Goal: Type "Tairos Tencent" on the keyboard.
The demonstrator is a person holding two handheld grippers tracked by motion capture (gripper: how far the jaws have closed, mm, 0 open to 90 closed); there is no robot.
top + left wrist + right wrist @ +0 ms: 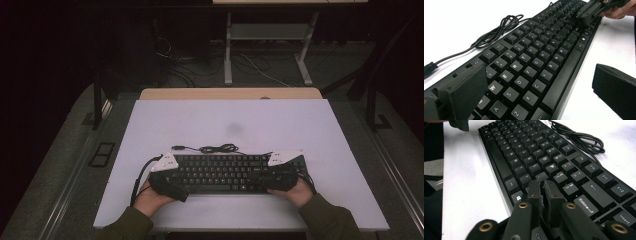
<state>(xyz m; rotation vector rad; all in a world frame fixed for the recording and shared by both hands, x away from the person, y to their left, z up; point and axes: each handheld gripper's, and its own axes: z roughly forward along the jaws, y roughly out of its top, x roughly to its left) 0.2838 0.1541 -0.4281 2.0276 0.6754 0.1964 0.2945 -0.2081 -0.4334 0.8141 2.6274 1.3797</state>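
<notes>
Over the matte black keyboard [225,172] on the smooth white worktop [230,125], the left tongs [536,87] gape released astride its end; the right tongs [543,187] are clenched empty above the square keys.

Keyboard [534,62]: black plastic, keycaps matt, faint sheen, pale legends; front edge smooth. Cable [496,32], upper left of left gripper view: glossy black sheath. Worktop [230,125]: smooth matt white sheet; wood-look strip along far edge. Right hand-held gripper [543,188]: matt black pads, rough edges; brass-coloured metal rivets. Sleeves [330,220]: olive cloth.
</notes>
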